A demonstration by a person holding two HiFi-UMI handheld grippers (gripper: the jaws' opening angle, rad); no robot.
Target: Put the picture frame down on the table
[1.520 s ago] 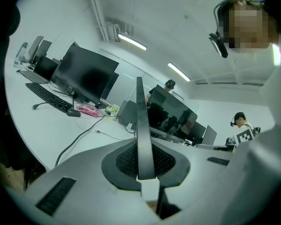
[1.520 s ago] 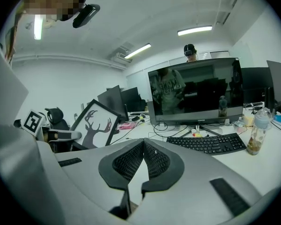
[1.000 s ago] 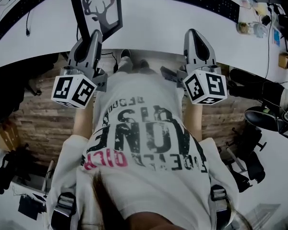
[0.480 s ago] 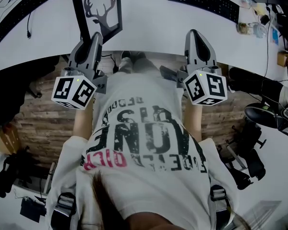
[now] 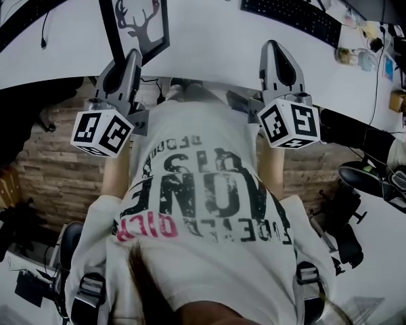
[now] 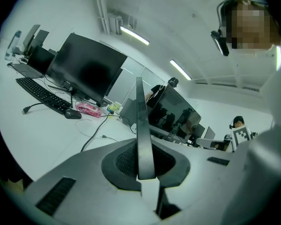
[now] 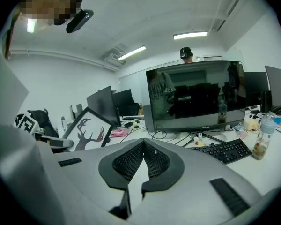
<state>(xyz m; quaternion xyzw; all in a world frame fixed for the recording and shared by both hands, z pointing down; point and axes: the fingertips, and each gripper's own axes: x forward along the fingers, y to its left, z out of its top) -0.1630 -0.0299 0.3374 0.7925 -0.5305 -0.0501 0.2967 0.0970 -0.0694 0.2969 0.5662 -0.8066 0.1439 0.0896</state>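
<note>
In the head view the picture frame's [image 5: 137, 19] lower corner is hidden behind the left gripper [image 5: 130, 58], so its fingers' hold cannot be seen there. In the left gripper view the picture frame [image 6: 143, 125] shows edge-on only, with its deer print hidden. Left of the picture frame, a keyboard [image 5: 30, 15] on the counter [image 5: 203, 39] is clipped by the head view's corner.

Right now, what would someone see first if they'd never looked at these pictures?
Probably the picture frame with its black deer, top left in the head view, pinched edge-on in the left claw over the white table. Then the two checkered marker cubes beside the person's printed T-shirt; the right claw is shut and empty.
</note>
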